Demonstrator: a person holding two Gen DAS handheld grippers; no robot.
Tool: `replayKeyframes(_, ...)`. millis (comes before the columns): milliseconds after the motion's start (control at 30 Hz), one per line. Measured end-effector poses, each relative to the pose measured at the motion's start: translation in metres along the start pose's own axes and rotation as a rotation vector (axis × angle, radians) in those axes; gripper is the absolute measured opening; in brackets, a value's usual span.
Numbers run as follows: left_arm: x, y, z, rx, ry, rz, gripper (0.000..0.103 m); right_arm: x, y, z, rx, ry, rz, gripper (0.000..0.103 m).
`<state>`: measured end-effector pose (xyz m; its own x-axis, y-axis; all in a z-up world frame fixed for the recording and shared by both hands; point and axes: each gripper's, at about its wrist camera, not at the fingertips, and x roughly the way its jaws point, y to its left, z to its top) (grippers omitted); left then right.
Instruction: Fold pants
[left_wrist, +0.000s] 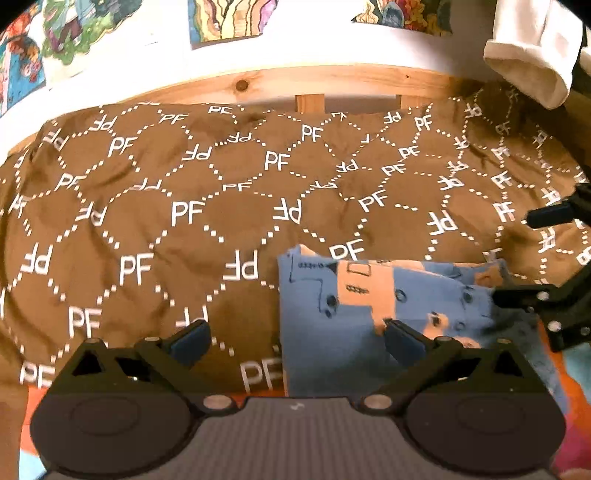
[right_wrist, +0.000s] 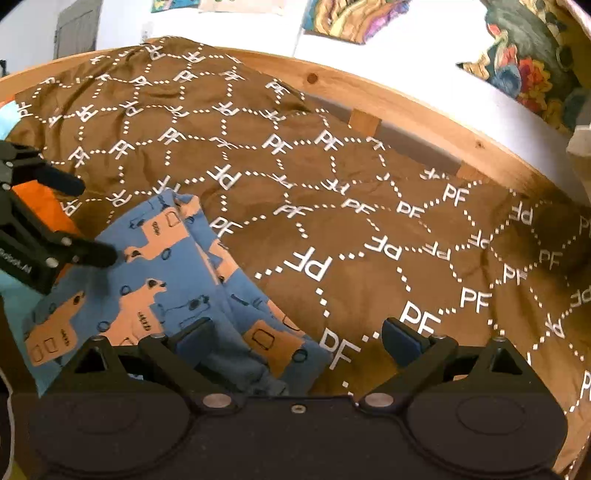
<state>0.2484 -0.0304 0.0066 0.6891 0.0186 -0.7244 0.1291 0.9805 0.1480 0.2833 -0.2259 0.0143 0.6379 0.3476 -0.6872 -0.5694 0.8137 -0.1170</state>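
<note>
Over folded pants (left_wrist: 369, 317), both tools agape

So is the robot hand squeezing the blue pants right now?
No, in the left wrist view the left gripper is wide open, one finger over the brown blanket, and the blue pants lie loose.

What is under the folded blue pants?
The pants lie on the brown blanket with white PF lettering, which spreads around them. Orange and light blue fabric peeks out at one edge. Whatever lies directly beneath is covered.
</note>
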Motion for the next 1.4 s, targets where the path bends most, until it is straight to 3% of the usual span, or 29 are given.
replayKeyframes(133,0.024,0.000,-0.001,0.015,0.045,0.019,0.103,0.015,-0.005,-0.009,-0.004,0.059,-0.033,0.102)
replayKeyframes(267,0.011,0.011,-0.007,-0.057,0.026,-0.017,0.103,0.008,-0.013,-0.017,0.028,0.060,-0.045,0.102)
replayKeyframes(467,-0.016,0.012,-0.035,-0.074,0.046,-0.066,0.103,-0.025,0.000,-0.027,0.082,0.025,0.059,0.102)
replayKeyframes(600,-0.011,0.001,-0.062,-0.012,0.113,-0.041,0.102,-0.021,0.019,-0.044,0.045,0.112,0.075,0.102)
replayKeyframes(667,-0.013,0.002,-0.073,-0.027,0.098,-0.045,0.102,-0.015,0.024,-0.057,0.037,0.167,0.065,0.102)
replayKeyframes(833,-0.021,0.006,-0.083,-0.047,0.082,-0.062,0.103,-0.021,0.017,-0.075,0.125,0.179,0.106,0.102)
replayKeyframes(1033,-0.022,0.009,-0.080,-0.052,0.103,-0.079,0.103,-0.030,0.009,-0.068,0.125,0.134,0.135,0.102)
replayKeyframes(1267,-0.022,0.014,-0.068,-0.079,0.141,-0.119,0.103,-0.027,-0.024,-0.047,0.216,0.047,0.209,0.102)
replayKeyframes(1400,-0.024,0.010,-0.066,-0.064,0.141,-0.115,0.103,-0.014,-0.036,-0.041,0.265,0.058,0.218,0.102)
